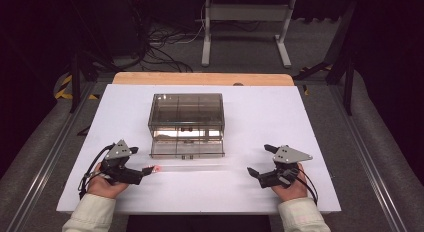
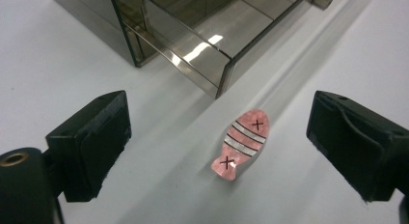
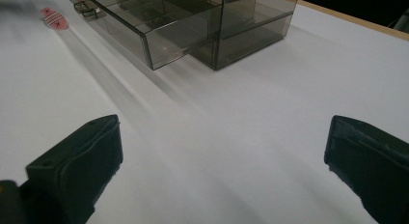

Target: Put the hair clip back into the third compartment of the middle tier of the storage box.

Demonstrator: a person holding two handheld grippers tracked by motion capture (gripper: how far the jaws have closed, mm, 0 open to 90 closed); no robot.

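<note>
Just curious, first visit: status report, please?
Left gripper open around pink fish-shaped clip on table. Right gripper open, empty. Smoky clear plastic drawer box, bottom drawer out. Nothing blocking.

In the high view, the pink fish clip (image 1: 157, 168) is seen too small for its markings to be read. The smoky drawer box (image 2: 193, 35) is cut off by the left gripper view's top edge.

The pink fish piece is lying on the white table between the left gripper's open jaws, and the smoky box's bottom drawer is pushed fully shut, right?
Not quite. The drawer of the smoky box is pulled out, not shut: the high view shows it sticking forward. The rest holds: the pink fish piece lies on the white table between the open jaws of the left gripper.
</note>
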